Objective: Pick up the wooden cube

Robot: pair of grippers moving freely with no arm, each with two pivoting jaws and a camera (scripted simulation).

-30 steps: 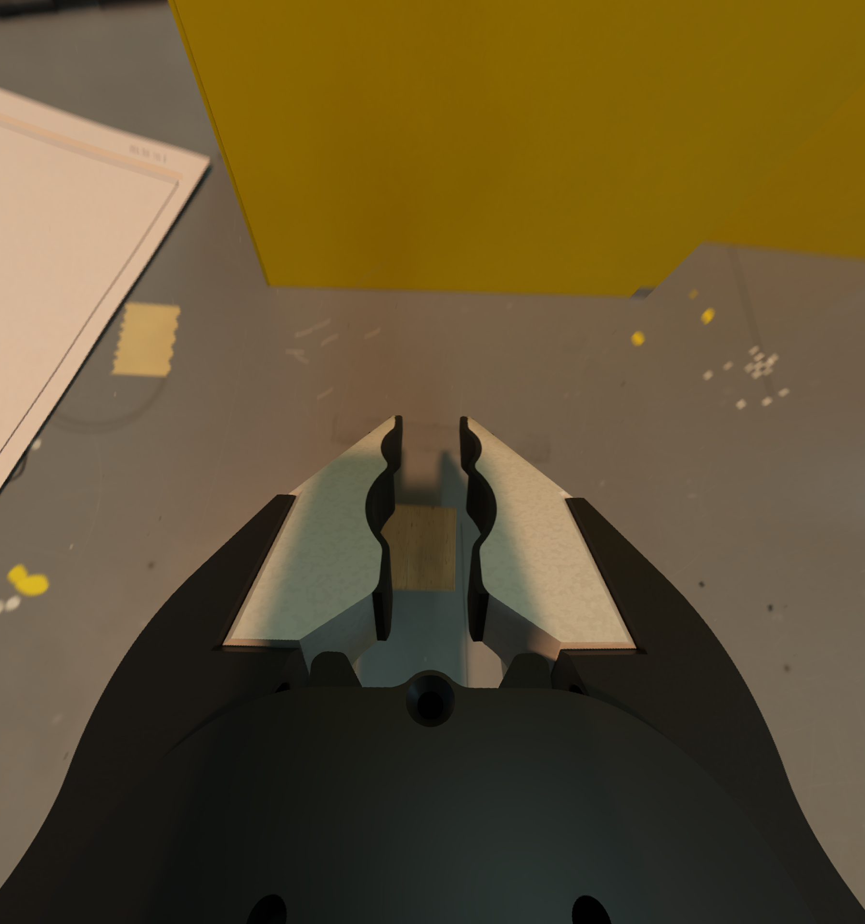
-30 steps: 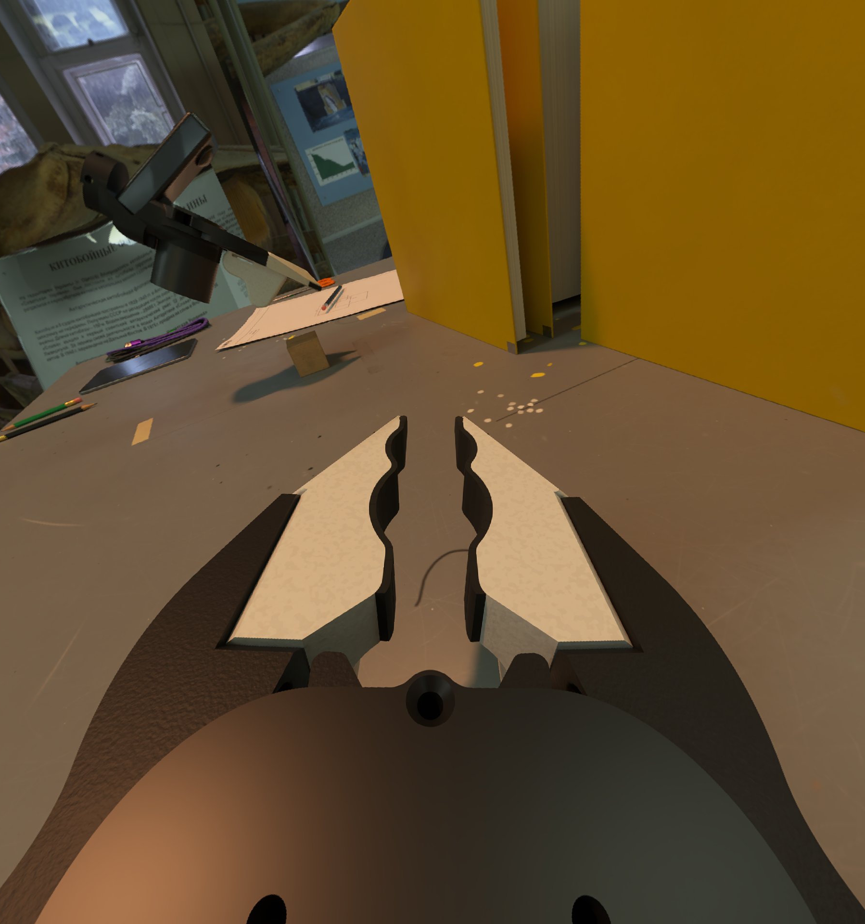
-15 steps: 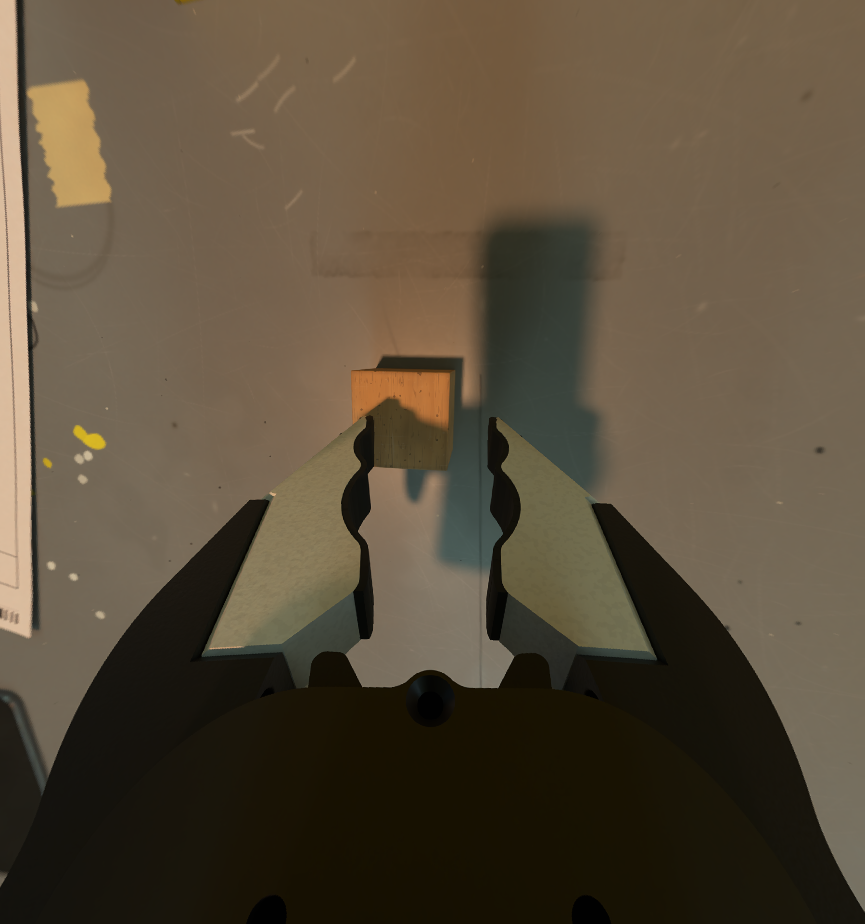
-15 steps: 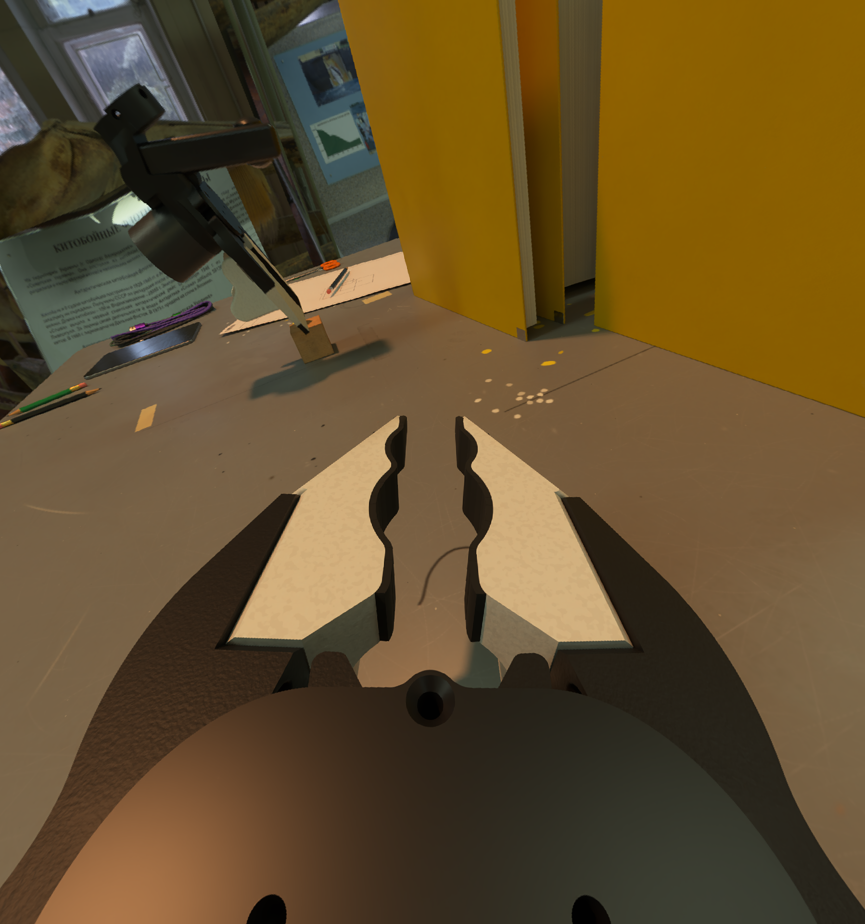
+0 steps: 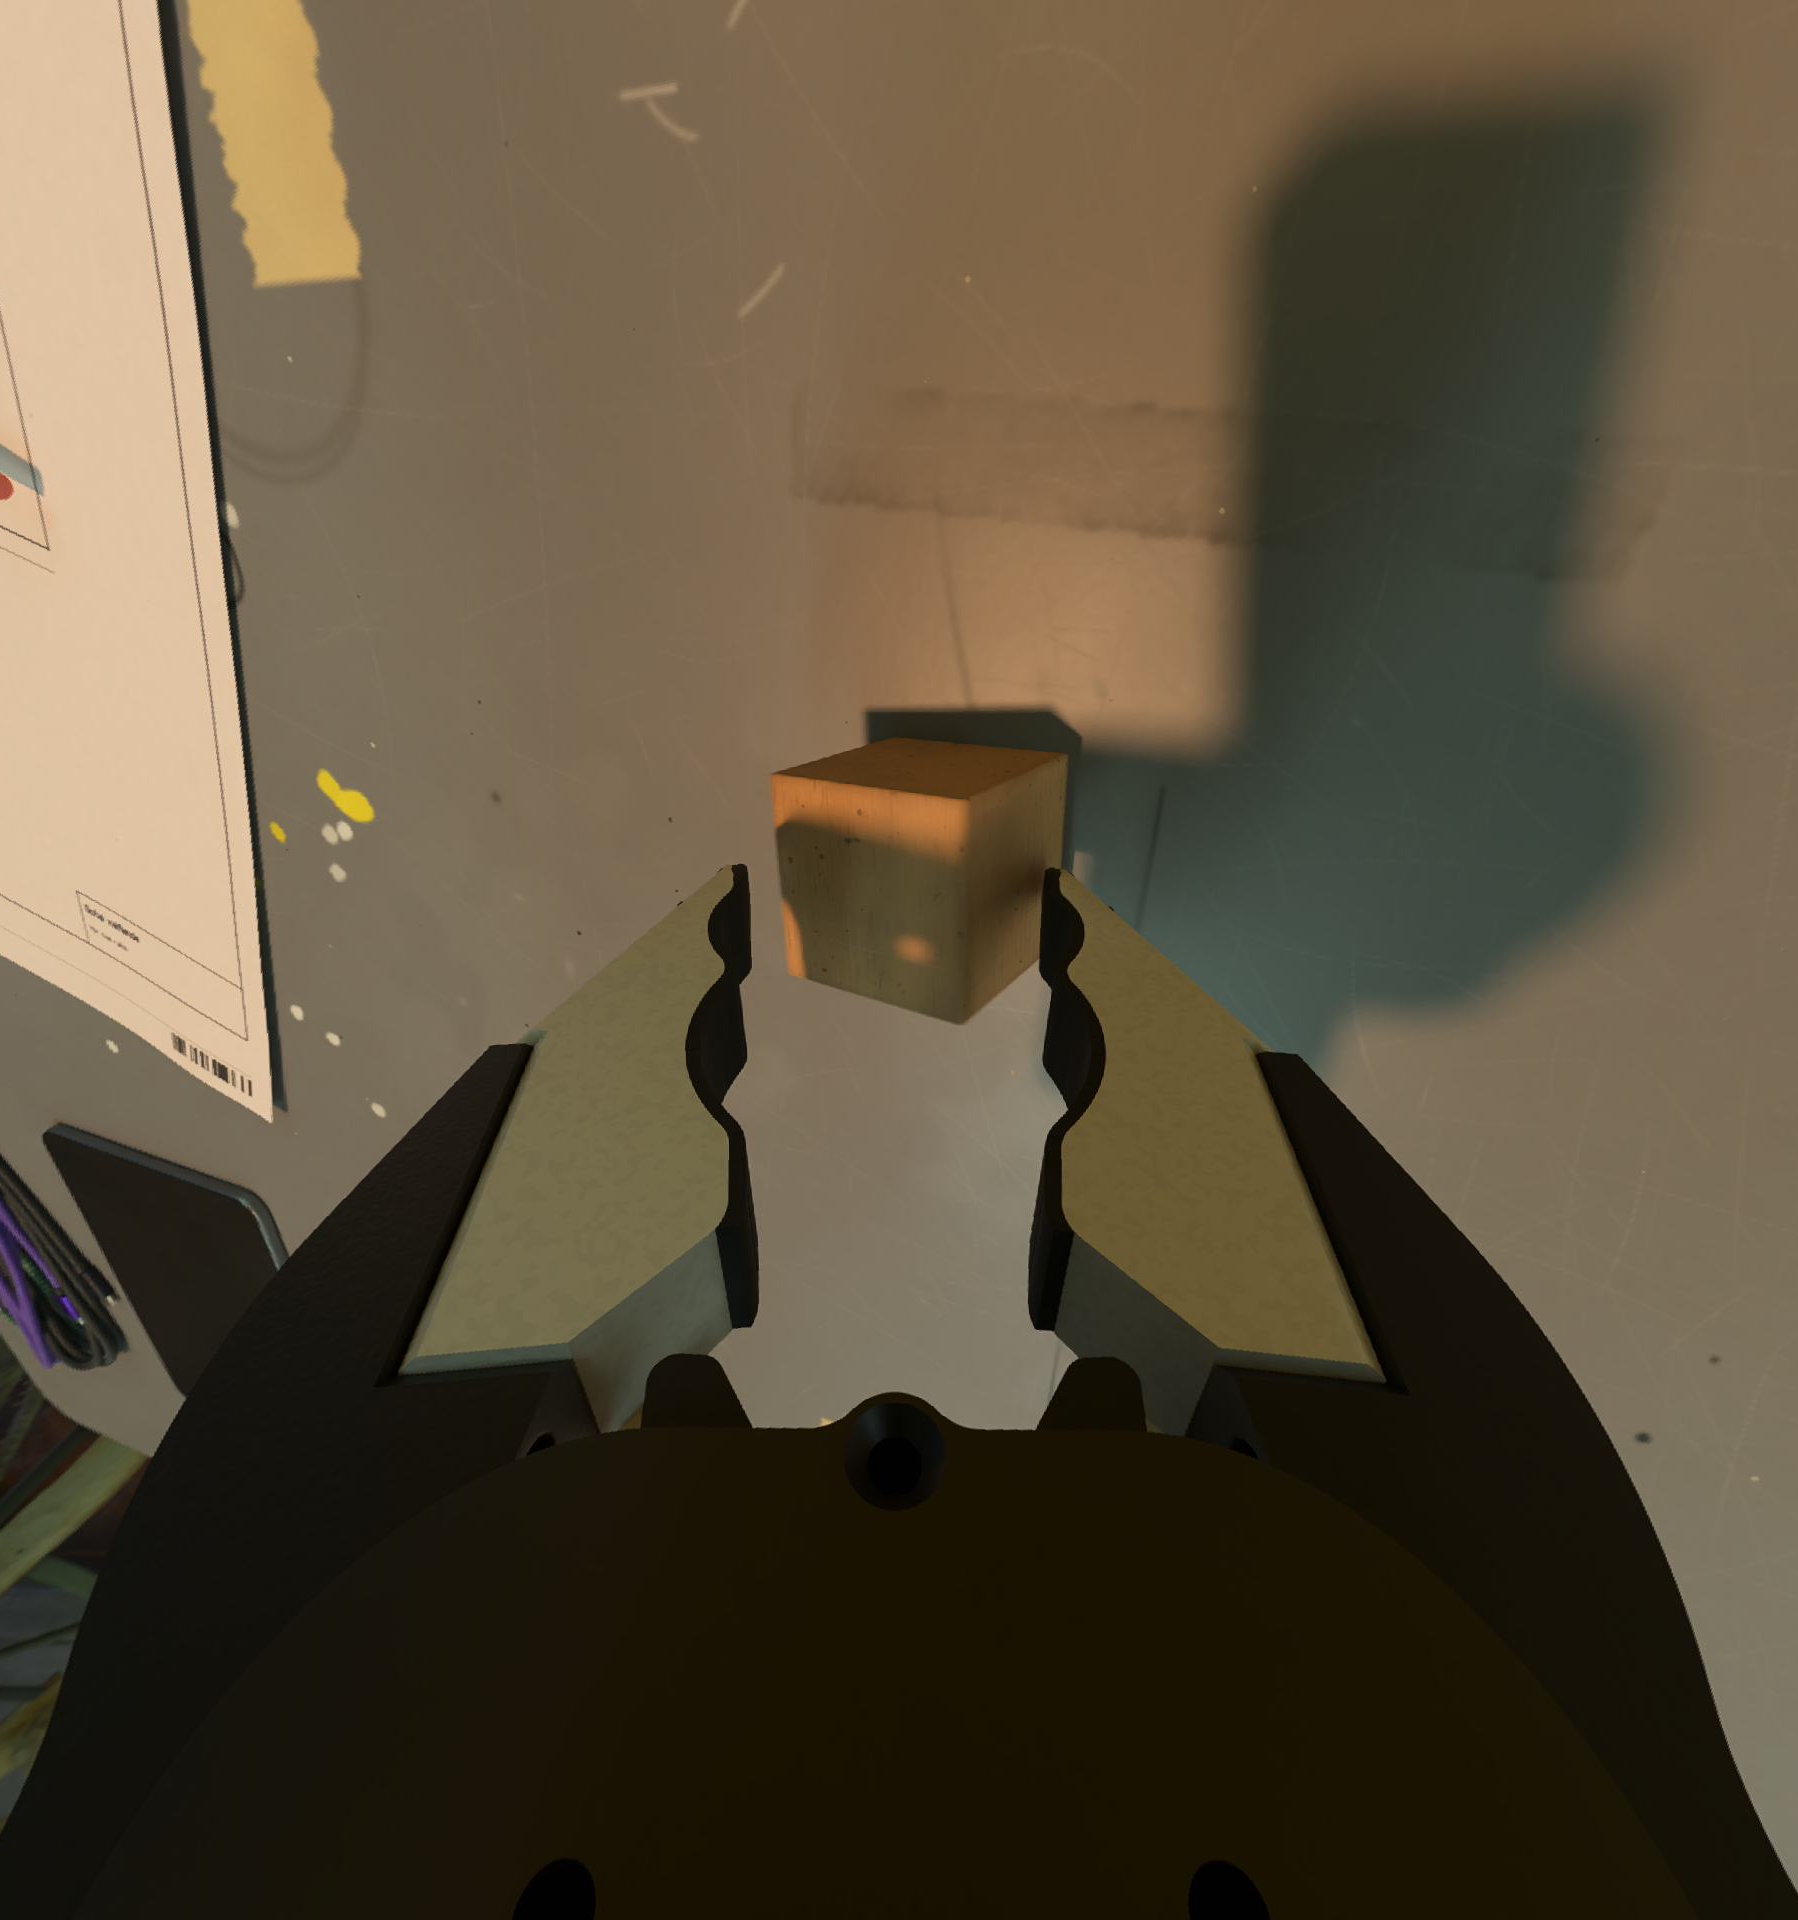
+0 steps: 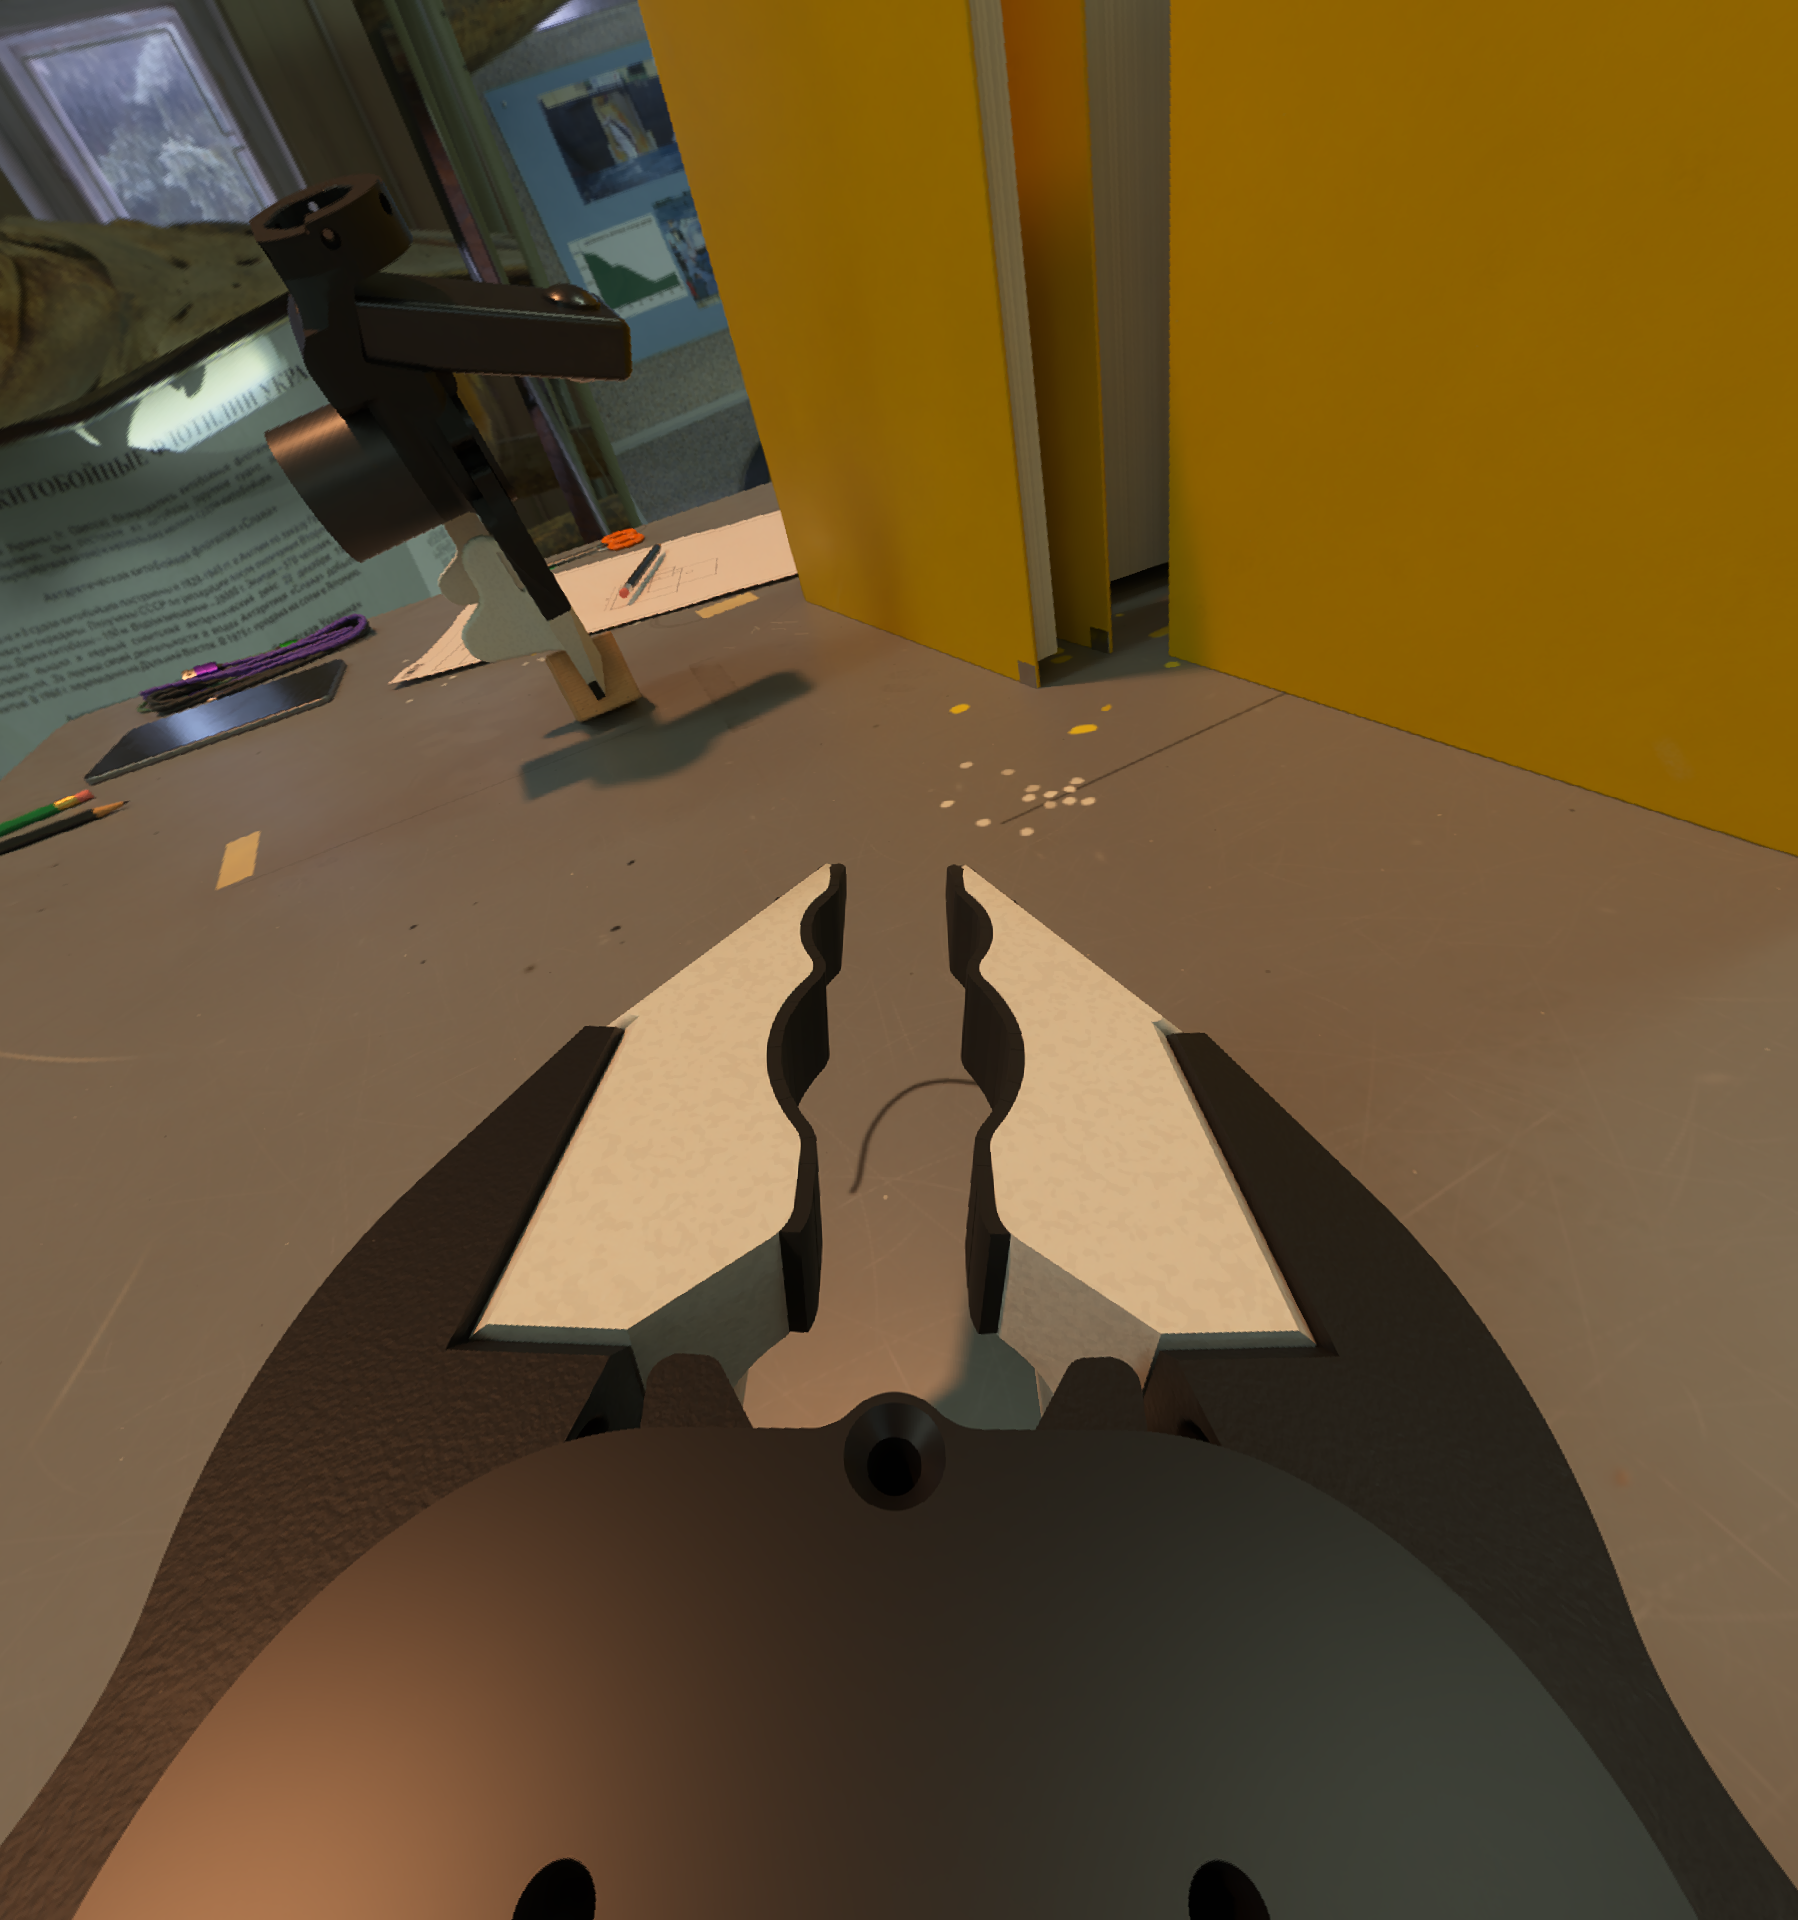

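Observation:
The wooden cube (image 5: pixel 916 878) sits on the grey table (image 5: pixel 1394 1143), lit orange along its top edge. My left gripper (image 5: pixel 895 883) points down at it, open wide, with one fingertip on each side of the cube's near face. I cannot tell if the tips touch it. In the right wrist view the left gripper (image 6: pixel 583 665) stands steeply over the cube (image 6: pixel 620 681) at the far left. My right gripper (image 6: pixel 895 873) hovers low over bare table, far from the cube, its jaws a narrow gap apart and empty.
Tall yellow panels (image 6: pixel 1497 416) wall the right and back. A paper sheet (image 5: pixel 64 520) with a pen (image 6: pixel 640 571) lies left of the cube. A black tablet (image 6: pixel 220 717), purple cable (image 6: pixel 251 665), pencils (image 6: pixel 22 826) and tape strip (image 6: pixel 238 860) lie farther left.
My left gripper has swung to point downward, opened wider and come down, so the cube now sits between its fingertips. The right gripper has barely moved.

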